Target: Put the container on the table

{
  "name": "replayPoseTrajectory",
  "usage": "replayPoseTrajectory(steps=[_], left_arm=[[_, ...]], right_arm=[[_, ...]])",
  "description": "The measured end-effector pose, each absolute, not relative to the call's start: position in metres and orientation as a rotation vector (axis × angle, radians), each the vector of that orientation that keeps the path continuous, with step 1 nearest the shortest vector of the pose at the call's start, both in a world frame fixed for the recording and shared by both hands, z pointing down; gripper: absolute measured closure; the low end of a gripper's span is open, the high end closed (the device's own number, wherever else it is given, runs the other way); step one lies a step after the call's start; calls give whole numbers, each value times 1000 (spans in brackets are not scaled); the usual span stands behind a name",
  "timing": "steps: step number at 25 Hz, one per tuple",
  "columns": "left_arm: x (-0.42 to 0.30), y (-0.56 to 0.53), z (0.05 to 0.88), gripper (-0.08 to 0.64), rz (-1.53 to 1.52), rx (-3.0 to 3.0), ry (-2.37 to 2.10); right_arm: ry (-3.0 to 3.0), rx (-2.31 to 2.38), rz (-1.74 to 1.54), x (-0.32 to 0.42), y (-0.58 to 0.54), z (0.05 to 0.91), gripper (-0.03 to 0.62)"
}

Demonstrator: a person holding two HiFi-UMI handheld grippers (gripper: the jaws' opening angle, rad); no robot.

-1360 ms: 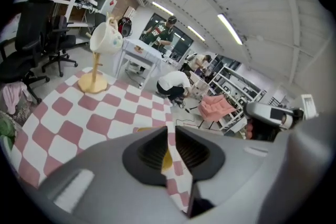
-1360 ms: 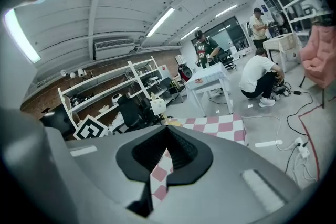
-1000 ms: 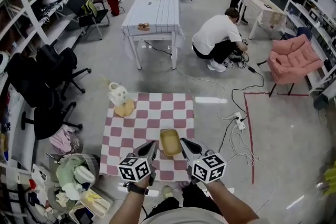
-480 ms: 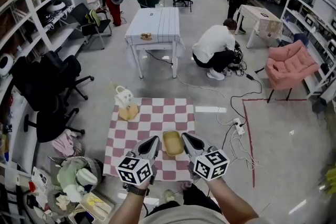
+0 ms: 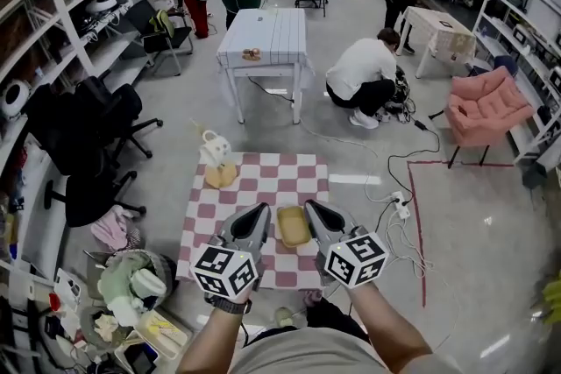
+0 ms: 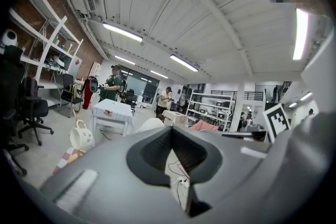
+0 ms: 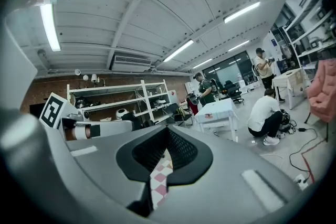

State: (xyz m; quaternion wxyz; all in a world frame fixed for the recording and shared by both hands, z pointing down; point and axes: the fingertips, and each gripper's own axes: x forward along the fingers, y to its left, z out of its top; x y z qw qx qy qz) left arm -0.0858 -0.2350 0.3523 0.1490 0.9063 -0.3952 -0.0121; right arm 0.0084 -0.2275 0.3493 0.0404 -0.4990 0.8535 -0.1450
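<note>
A tan, shallow container (image 5: 294,226) lies on a pink-and-white checkered mat (image 5: 254,188) on the floor. In the head view my left gripper (image 5: 259,211) and right gripper (image 5: 312,208) hang above the mat, one on each side of the container, not touching it. Both point level and both are shut with nothing between their tips. The left gripper view shows its shut gripper (image 6: 172,131), the right gripper view its own (image 7: 168,131). Across the room stands a white table (image 5: 261,35), the same table (image 6: 111,111) (image 7: 217,111) showing in both gripper views.
A white pitcher (image 5: 215,149) stands at the mat's far left corner. A person crouches (image 5: 364,70) right of the table, two more stand behind. Office chairs (image 5: 88,144) and shelves line the left; a pink armchair (image 5: 486,105) and floor cables (image 5: 399,206) are on the right.
Both grippers have risen, still shut and side by side. The container stays on the mat between them in the picture.
</note>
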Motion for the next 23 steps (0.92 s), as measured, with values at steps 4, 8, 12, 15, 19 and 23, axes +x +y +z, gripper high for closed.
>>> replayPoseTrajectory(steps=[4, 8, 12, 15, 19, 23], left_arm=[[-89, -231, 344, 552, -55, 2614, -1140], [-87, -227, 340, 554, -67, 2627, -1135], [-87, -224, 338, 554, -74, 2634, -1134], [-85, -222, 337, 554, -75, 2635, -1131], [-83, -220, 338, 554, -73, 2633, -1124], [-79, -219, 338, 554, -73, 2636, -1118]], right_arm=[[2612, -1530, -423, 7, -224, 343, 588], [2610, -1536, -402, 7, -220, 339, 588], [2610, -1543, -395, 7, -216, 338, 588], [2611, -1546, -393, 8, -214, 337, 588], [2621, -1546, -394, 7, -212, 338, 588], [2625, -1547, -391, 8, -209, 337, 588]])
